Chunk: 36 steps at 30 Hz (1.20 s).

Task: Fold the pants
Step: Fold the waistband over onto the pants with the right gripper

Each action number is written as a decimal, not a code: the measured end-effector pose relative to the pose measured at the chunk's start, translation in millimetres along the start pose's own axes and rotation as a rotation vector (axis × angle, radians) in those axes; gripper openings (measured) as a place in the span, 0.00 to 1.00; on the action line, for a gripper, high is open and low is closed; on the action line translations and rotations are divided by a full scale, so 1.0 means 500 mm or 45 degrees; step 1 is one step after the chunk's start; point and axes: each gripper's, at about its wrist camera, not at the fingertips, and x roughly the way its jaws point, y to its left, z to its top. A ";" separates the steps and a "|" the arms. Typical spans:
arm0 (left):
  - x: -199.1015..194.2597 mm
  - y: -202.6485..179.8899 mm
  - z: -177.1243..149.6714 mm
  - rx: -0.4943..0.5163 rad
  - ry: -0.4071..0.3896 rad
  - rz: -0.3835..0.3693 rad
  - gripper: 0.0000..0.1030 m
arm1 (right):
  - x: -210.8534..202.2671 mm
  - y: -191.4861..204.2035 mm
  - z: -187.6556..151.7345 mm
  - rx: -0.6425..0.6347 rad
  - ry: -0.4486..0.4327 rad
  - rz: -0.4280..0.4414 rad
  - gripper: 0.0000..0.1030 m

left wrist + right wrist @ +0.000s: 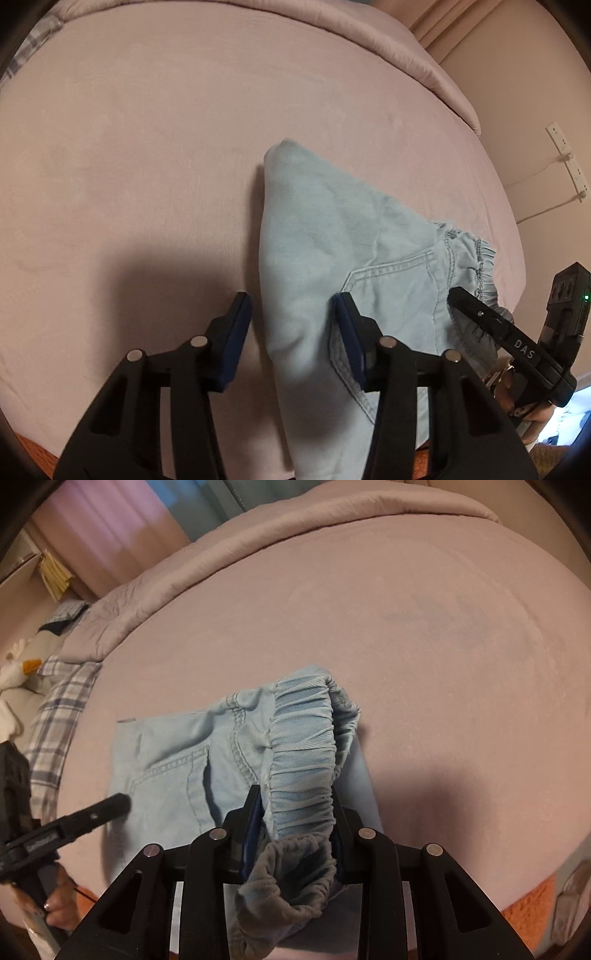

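Light blue pants lie folded on the pink bed, with the back pocket up and the elastic waistband at the right. My left gripper is open, its jaws straddling the pants' left folded edge near the front. In the right wrist view the pants lie at centre left. My right gripper is shut on the elastic waistband, which bunches up between its fingers. The right gripper also shows in the left wrist view, and the left gripper in the right wrist view.
A rolled pink duvet runs along the far side of the bed. A plaid pillow and a plush toy lie at the left. Wall sockets and a cable are at the right. An orange rug lies below the bed edge.
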 end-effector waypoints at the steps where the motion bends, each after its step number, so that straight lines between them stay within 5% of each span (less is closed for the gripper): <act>1: -0.001 0.002 -0.003 -0.007 0.000 -0.008 0.47 | 0.000 0.001 0.002 0.007 0.003 0.001 0.30; 22: -0.044 0.005 -0.135 -0.003 0.139 -0.108 0.63 | -0.012 -0.004 -0.016 -0.014 -0.004 -0.017 0.40; 27: -0.071 -0.011 -0.154 0.070 0.136 -0.117 0.68 | -0.031 -0.006 -0.028 -0.069 0.003 -0.077 0.64; 29: -0.092 -0.005 -0.147 0.054 0.073 -0.129 0.78 | -0.038 -0.015 -0.033 -0.060 -0.011 -0.123 0.73; 33: -0.104 0.011 -0.125 0.016 -0.025 -0.103 0.87 | -0.057 -0.045 -0.039 0.022 -0.002 -0.050 0.76; 36: -0.059 0.021 -0.109 -0.016 0.055 -0.165 0.84 | -0.050 -0.051 -0.044 0.029 0.010 -0.008 0.76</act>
